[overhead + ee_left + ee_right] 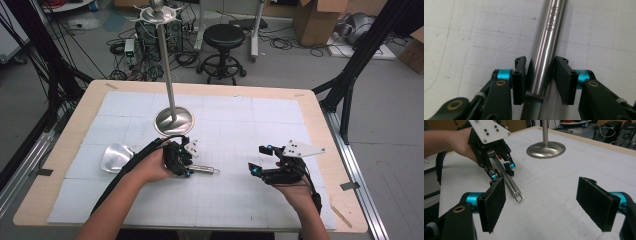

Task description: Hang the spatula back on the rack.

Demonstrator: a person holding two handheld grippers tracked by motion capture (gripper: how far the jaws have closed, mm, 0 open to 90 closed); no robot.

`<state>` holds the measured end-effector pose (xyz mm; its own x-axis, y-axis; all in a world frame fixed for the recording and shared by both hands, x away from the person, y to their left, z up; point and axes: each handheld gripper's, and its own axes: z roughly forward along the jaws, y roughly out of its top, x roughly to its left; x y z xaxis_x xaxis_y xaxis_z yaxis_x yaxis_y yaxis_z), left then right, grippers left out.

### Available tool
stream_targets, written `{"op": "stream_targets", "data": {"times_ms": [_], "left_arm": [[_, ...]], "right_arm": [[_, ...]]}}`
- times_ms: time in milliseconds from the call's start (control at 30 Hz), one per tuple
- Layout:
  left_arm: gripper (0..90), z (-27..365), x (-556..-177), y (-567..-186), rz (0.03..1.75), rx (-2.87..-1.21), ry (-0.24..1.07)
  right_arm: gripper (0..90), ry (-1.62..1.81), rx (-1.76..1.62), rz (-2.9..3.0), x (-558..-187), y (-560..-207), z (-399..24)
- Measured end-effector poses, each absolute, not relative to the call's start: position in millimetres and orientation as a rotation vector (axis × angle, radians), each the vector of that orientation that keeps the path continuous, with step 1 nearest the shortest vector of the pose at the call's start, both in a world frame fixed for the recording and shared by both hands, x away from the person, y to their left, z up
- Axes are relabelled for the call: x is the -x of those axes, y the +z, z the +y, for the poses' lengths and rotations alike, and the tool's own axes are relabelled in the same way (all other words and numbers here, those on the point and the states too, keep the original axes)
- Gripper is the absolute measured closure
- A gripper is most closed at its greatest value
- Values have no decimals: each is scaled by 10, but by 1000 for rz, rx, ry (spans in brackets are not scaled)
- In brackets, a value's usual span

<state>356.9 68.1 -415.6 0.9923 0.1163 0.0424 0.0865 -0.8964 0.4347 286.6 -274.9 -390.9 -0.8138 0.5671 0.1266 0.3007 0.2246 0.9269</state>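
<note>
A steel utensil lies on the white mat, its round handle ending in a wire loop on the right and its shiny wide end on the left. My left gripper comes down over the handle, one black pad against each side of the tube, shut on it. In the right gripper view the same left gripper straddles the handle. To the right of the loop, my right gripper rests low over the mat, its jaws wide apart with nothing between them.
A tall steel stand rises from a domed base just behind the left gripper, its pole topped by a small rack. The wooden table edge frames the mat. A black stool, cables and cardboard boxes sit on the floor beyond.
</note>
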Motion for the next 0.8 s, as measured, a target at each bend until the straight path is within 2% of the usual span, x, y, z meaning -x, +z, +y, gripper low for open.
{"op": "stream_targets", "data": {"times_ms": [100,500,800], "left_arm": [[687,687,-3578,-4155,188,-2686,61],[689,743,-3554,-4094,191,-2673,66],[689,1073,-3516,-3707,250,-2475,113]], "right_arm": [[229,1625,-824,2259,-2869,-3914,-2751],[229,1625,-825,2259,-2867,-3925,-2748],[229,1625,-826,2265,-2870,-3943,-2724]]}}
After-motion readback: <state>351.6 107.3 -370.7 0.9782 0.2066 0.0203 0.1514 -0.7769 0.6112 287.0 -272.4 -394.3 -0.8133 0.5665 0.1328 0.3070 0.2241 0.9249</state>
